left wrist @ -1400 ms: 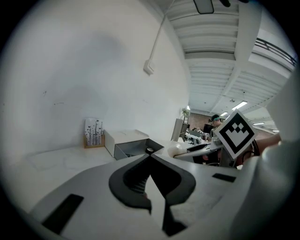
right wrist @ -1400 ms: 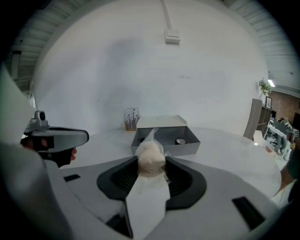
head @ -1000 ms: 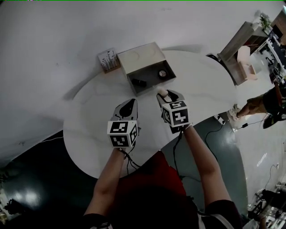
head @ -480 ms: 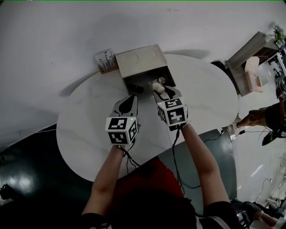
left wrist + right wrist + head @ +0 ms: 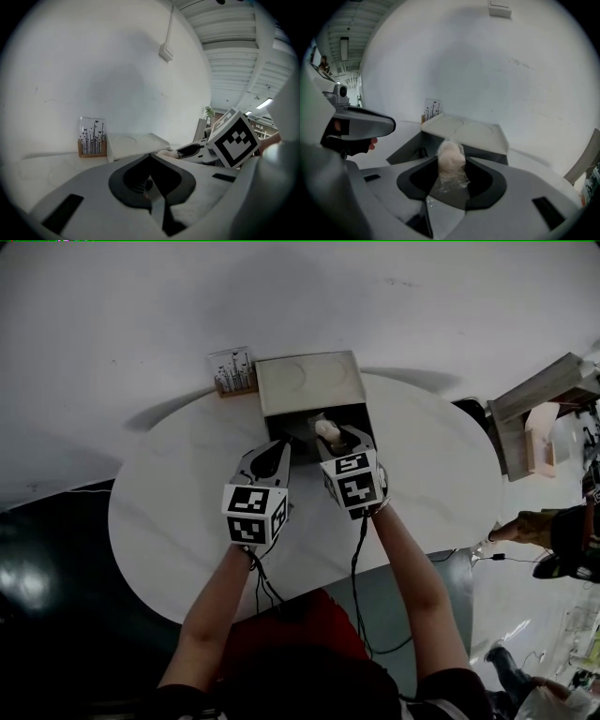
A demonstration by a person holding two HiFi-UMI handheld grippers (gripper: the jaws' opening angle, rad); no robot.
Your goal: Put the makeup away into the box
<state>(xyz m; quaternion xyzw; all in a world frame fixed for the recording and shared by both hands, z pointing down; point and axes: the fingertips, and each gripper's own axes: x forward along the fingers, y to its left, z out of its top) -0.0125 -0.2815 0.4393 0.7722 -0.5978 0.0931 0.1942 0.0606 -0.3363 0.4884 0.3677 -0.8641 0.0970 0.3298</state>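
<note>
Head view showing left tongs (image 5: 277,450) pressed together, empty, hovering beside the box (image 5: 307,381); at their three o'clock, right tongs (image 5: 336,439) pinching a wrapped makeup puff (image 5: 324,430) over the open box at the counter's (image 5: 169,512) twelve o'clock; releasing not yet done.

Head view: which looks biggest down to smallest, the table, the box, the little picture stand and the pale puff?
1. table
2. box
3. little picture stand
4. pale puff, smallest even though it seems held up nearer the camera
</note>
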